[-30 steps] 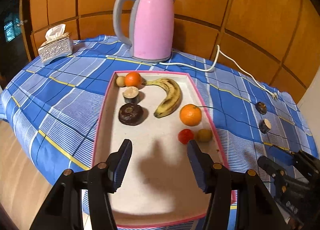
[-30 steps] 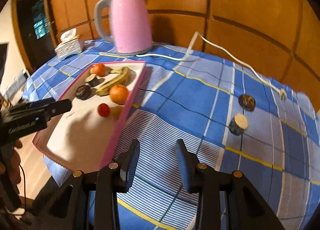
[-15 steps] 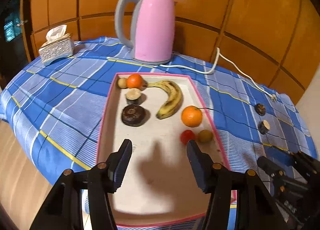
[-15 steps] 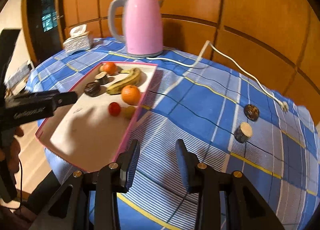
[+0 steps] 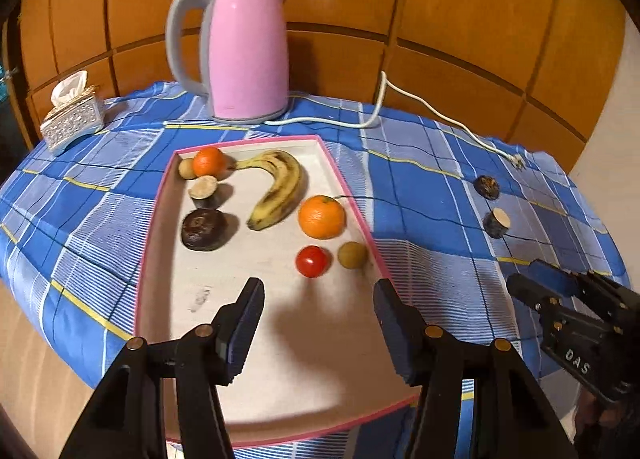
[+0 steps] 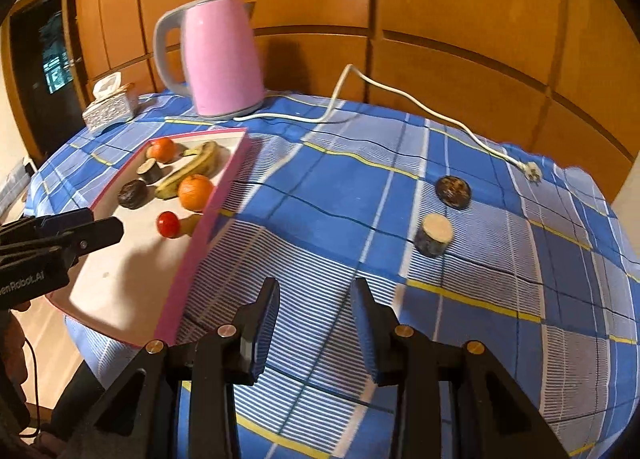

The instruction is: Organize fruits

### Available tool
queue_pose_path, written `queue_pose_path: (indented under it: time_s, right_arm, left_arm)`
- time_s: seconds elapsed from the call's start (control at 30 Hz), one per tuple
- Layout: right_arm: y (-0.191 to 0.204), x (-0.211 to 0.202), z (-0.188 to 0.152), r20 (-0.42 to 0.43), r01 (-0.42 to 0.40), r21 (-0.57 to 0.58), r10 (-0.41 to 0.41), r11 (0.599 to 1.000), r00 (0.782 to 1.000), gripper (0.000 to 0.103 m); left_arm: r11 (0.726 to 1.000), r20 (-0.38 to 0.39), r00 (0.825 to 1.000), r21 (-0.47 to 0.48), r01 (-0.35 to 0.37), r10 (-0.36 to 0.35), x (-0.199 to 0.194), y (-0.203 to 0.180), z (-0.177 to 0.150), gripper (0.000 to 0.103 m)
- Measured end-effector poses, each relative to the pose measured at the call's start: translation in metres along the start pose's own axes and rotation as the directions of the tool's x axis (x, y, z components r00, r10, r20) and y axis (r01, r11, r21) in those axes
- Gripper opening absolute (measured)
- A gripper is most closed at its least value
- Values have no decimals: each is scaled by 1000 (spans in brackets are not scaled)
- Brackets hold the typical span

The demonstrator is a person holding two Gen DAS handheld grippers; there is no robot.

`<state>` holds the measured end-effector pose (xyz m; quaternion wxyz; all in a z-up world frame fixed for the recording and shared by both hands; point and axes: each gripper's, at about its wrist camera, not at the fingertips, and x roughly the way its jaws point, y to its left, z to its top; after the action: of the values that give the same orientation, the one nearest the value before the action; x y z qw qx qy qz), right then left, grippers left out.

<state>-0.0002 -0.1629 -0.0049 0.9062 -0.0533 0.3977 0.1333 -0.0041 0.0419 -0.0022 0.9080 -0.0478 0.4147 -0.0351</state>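
The blue-checked tabletop [image 6: 460,163] carries my pink-rimmed tray [image 5: 256,363], holding a banana [image 5: 280,187], two oranges [image 5: 321,217], a tomato [image 5: 311,261] and other fruit. Two dark fruits [image 6: 433,234] lie well apart on the cloth. My left jaws [image 5: 318,301] and right jaws [image 6: 314,301] gape wide, empty.

The left black two-finger gripper [image 5: 318,301] points forward and slightly down, its blue-padded fingers [image 5: 248,313] spread wide apart with nothing between them. The right black two-finger gripper [image 6: 316,301] sits level beside it, its blue-padded fingers [image 6: 267,309] also parted and empty. Each gripper shows at the edge of the other's view.
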Motion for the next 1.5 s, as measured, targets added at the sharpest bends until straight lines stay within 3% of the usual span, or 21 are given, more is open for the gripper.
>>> queue_pose_path:
  time_s: [0.6, 0.9, 1.2, 1.4, 1.5]
  right_arm:
    - [-63, -8, -20, -47, 137, 172, -131, 976, 990, 37]
    - [-83, -9, -30, -72, 174, 217, -162, 961, 984, 37]
    - [-101, -9, -36, -83, 195, 271, -179, 943, 980, 37]
    - [-105, -8, -37, -84, 197, 282, -180, 939, 980, 37]
    - [-106, -8, -37, -86, 198, 286, -180, 938, 980, 37]
  left_arm:
    - [973, -39, 990, 182, 143, -138, 5, -63, 3, 58]
    - [959, -76, 981, 208, 191, -179, 6, -78, -11, 57]
    - [938, -147, 957, 208, 276, -249, 19, -91, -4, 46]
    - [937, -178, 951, 202, 286, -252, 32, -100, 5, 46]
    - [934, -189, 949, 207, 290, -253, 38, -108, 12, 55]
